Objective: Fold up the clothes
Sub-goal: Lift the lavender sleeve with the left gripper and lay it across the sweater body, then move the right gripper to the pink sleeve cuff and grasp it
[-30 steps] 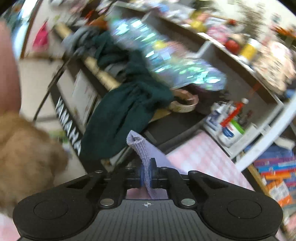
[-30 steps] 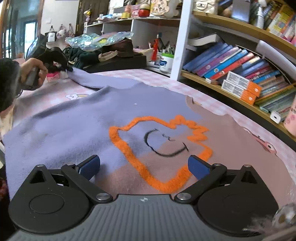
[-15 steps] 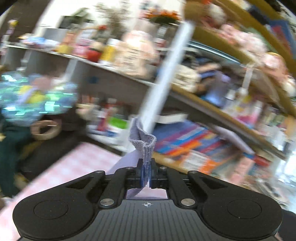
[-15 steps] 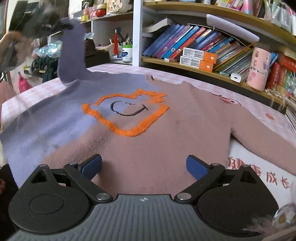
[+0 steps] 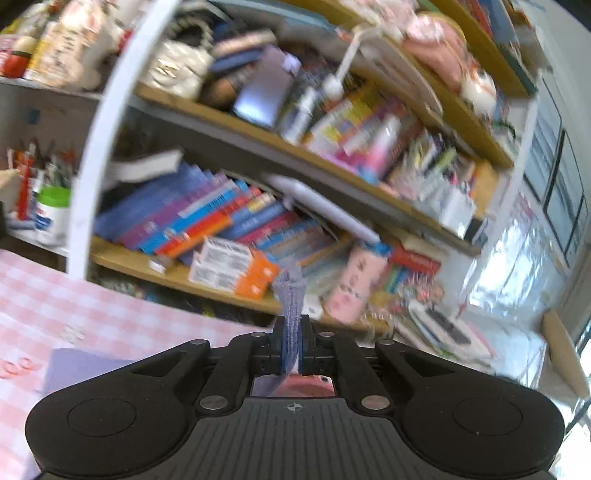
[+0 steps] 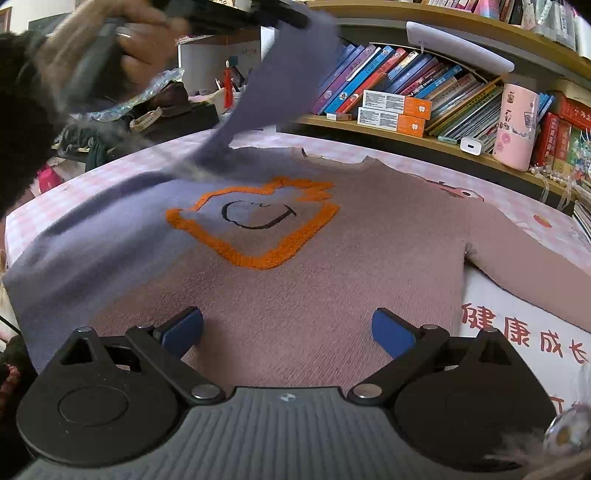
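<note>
A sweater point(image 6: 332, 266), lilac on its left half and dusty pink on its right, lies flat on the table with an orange outlined figure point(image 6: 255, 221) on its chest. My left gripper point(image 5: 291, 345) is shut on the lilac sleeve's cuff point(image 5: 293, 295). In the right wrist view that sleeve point(image 6: 273, 92) rises steeply from the shoulder, held up by a hand and the left gripper point(image 6: 291, 18) high above the sweater's far side. My right gripper point(image 6: 287, 328) hovers open over the sweater's lower hem with nothing between its blue pads. The pink sleeve point(image 6: 535, 266) stretches out to the right.
A pink checked tablecloth point(image 6: 66, 192) covers the table. Bookshelves point(image 6: 406, 96) packed with books and boxes run along the far edge, with a pink cup point(image 6: 517, 125) and a white charger point(image 6: 471, 146). A pile of dark clothes and plastic point(image 6: 147, 110) sits at the far left.
My left gripper has swung the lilac sleeve up and rightward over the sweater; its view has turned from the clothes pile to the bookshelves. The right gripper has stayed open, shifting slightly.
</note>
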`<control>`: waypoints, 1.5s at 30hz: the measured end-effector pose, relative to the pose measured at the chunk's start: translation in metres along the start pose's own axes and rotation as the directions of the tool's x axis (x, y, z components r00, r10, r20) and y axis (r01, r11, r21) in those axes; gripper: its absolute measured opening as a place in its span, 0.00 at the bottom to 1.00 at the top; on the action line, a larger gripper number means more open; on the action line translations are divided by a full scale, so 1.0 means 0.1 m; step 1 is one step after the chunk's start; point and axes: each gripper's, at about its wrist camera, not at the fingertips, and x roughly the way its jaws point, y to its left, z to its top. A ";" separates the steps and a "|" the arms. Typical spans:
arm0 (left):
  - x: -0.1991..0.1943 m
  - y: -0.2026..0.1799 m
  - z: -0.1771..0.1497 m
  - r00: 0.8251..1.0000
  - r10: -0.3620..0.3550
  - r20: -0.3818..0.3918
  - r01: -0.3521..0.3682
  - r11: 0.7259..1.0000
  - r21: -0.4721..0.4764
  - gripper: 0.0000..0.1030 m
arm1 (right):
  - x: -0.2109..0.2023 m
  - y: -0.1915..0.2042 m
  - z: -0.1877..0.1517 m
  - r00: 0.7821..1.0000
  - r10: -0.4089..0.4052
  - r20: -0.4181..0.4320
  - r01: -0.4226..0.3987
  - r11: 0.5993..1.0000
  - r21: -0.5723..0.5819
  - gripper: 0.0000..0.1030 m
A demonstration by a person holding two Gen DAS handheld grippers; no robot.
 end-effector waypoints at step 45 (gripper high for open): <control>-1.72 0.23 -1.77 0.979 0.116 -0.167 -0.026 0.887 0.461 0.86 | -0.75 -0.53 0.05 0.888 -0.459 0.003 0.452 0.875 0.171 0.76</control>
